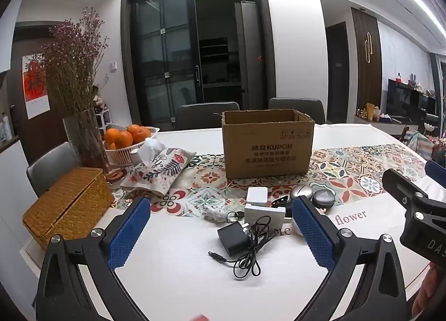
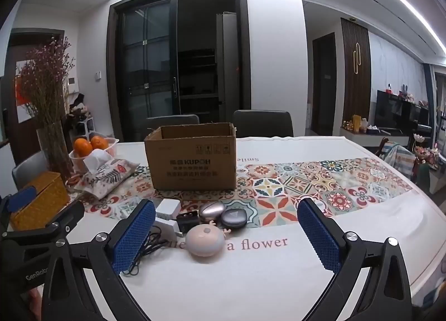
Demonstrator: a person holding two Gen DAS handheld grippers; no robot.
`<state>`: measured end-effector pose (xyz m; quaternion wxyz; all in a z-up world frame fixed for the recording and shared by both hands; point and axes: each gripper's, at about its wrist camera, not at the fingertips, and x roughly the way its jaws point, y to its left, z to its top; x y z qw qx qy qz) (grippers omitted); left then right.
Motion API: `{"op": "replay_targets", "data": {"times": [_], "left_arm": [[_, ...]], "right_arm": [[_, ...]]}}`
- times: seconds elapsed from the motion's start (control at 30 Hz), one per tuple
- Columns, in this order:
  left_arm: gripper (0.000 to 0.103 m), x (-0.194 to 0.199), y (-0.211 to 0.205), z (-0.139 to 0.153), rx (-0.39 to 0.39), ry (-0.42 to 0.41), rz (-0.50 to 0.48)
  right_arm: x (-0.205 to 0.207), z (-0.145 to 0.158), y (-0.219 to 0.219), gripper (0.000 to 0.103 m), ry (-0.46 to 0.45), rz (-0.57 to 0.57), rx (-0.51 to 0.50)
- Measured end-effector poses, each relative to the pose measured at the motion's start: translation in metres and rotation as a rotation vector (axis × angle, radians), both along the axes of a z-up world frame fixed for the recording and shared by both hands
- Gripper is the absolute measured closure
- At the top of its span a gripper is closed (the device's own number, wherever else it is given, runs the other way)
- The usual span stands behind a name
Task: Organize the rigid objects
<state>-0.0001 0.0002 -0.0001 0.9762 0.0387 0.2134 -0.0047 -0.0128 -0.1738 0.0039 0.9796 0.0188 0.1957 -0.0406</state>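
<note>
Charger (image 1: 232, 238) lies long-axis angled toward far-right; both hand-held grippers (image 1: 223, 237) (image 2: 225, 237) spread, empty.

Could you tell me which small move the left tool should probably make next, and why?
Probably lower the left tool onto the black adapter: its jaws are open and empty, the adapter lies nearest between them, and the cardboard box behind stands open.

Plain matt brown corrugated cardboard box (image 1: 268, 145); just in front of it, a shiny metallic-looking silver pebble case (image 2: 212, 211), a glossy white plastic charger (image 1: 257, 196) and a matt black adapter (image 1: 232, 238).
</note>
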Motion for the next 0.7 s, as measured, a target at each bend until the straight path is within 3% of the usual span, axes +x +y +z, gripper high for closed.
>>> {"op": "replay_targets", "data": {"times": [0.7], "left_arm": [[0.0, 0.0027, 0.0014, -0.0044, -0.021, 0.013, 0.016]], "right_arm": [[0.0037, -0.0003, -0.0028, 0.0, 0.019, -0.007, 0.011]]}}
